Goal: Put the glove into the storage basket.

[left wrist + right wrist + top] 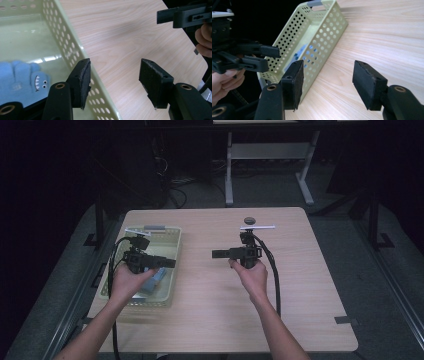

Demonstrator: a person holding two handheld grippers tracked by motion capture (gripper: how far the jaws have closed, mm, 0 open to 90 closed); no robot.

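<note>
A: Where is the basket (172, 270) sitting, and how much room is lying around it?

B: The pale green perforated basket is resting along the left edge of the tabletop (220, 320), its long side running away from the person. To the right of the basket the wood is lying bare all the way to the tabletop's far right edge.

A: And the blue thing?

B: A blue plush toy (22, 77) with a shark-like face is lying inside the basket, at its near end. From the high view it is showing as a blue patch (155, 281) beside the left hand.

A: How is the left gripper (167, 262) sitting?

B: It is being held level over the basket's near half, pointing to the right, across the basket's right wall. In the left gripper view its jaws are standing wide apart with nothing between them; one pad is hanging over the basket's right wall, the other over bare wood to the right of the basket.

A: The right gripper (218, 254)?

B: It is hovering well right of the basket, held level and pointing left, back toward the basket. In its own view the jaws are also standing wide and gripping nothing, framing the basket's right wall and the wood beside it. The two grippers are facing each other, well apart.
</note>
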